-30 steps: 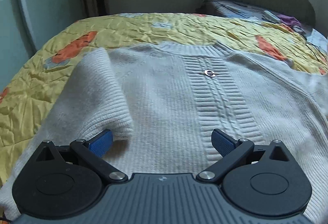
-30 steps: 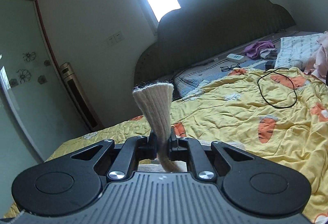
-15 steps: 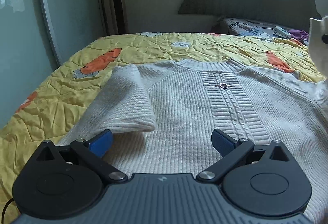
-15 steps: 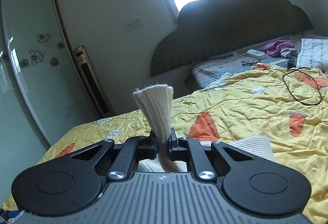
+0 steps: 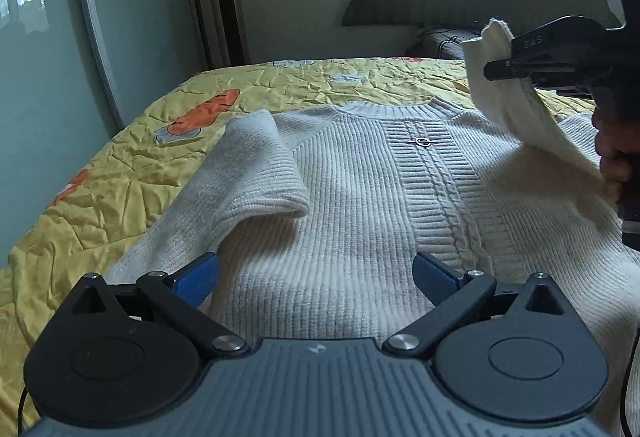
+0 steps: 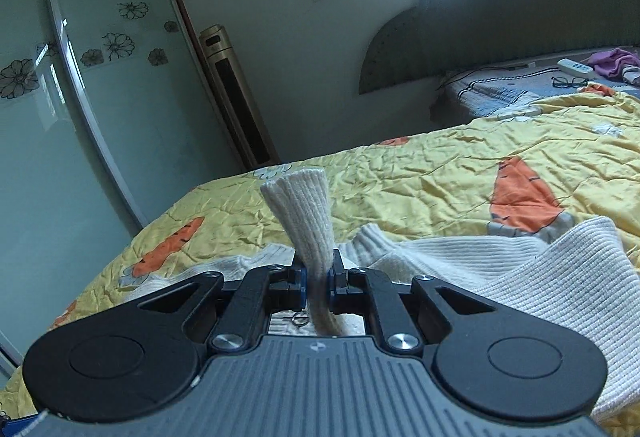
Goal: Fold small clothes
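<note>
We are inspecting a yellow quilt (image 5: 132, 173) bearing a cream sweater (image 5: 360, 205), lying flat, front up. Its left sleeve (image 5: 256, 173) is lying folded inward. We are clamping the right gripper (image 6: 317, 283) on the right sleeve cuff (image 6: 306, 213), lifted, probably to fold across. The left gripper (image 5: 316, 277) is hovering with fingers apart. The hem is sitting hidden beneath it.

- Sweater (image 5: 352, 205): cream-white ribbed knit, cable band down the centre.
- Quilt (image 6: 420, 181): yellow, printed with orange carrots.
- Glass door (image 6: 72, 77) at 9 o'clock: pale green, black-outlined flowers.
- Gripper pads (image 5: 196, 277): blue.
</note>
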Motion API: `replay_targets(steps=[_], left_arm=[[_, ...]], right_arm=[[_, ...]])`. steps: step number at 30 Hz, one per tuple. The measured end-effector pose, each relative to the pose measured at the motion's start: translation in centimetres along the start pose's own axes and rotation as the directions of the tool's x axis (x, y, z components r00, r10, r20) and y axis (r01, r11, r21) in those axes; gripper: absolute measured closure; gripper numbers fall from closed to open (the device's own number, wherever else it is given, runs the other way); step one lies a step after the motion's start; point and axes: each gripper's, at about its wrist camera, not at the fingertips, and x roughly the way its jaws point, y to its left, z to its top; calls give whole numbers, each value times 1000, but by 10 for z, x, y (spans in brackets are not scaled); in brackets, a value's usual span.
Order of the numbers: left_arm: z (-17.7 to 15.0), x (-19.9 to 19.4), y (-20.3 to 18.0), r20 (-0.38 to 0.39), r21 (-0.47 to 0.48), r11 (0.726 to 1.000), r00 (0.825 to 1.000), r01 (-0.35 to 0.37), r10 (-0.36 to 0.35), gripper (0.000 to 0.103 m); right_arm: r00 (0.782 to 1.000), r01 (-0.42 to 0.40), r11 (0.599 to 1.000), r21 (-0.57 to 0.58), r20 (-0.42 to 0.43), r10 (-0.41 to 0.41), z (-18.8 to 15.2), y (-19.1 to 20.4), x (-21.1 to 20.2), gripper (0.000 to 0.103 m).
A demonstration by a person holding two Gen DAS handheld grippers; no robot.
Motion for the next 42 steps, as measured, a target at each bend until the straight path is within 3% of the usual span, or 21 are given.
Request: replay_targets(steps=[15, 32, 35, 37, 42], left_arm=[[-12, 0, 1, -39, 0, 1000, 999, -4, 4, 0], [-15, -3, -3, -61, -4, 1000, 998, 17, -18, 0], [-15, -6, -1, -60, -4, 1000, 998, 9, -9, 0], [-15, -8, 1, -57, -7, 1000, 998, 4, -4, 0], [-14, -13, 5, -50, -28, 1000, 999, -2, 1, 0]], right_arm=[[991, -88, 996, -16, -100, 86, -23, 57, 53, 90], [974, -91, 995, -50, -212, 79, -51, 74, 85, 89], [952, -102, 994, -47, -295, 84, -58, 73, 97, 81], [949, -120, 992, -31, -296, 105, -58, 70, 92, 64], [951, -199, 979, 38, -232, 203, -43, 68, 62, 61]])
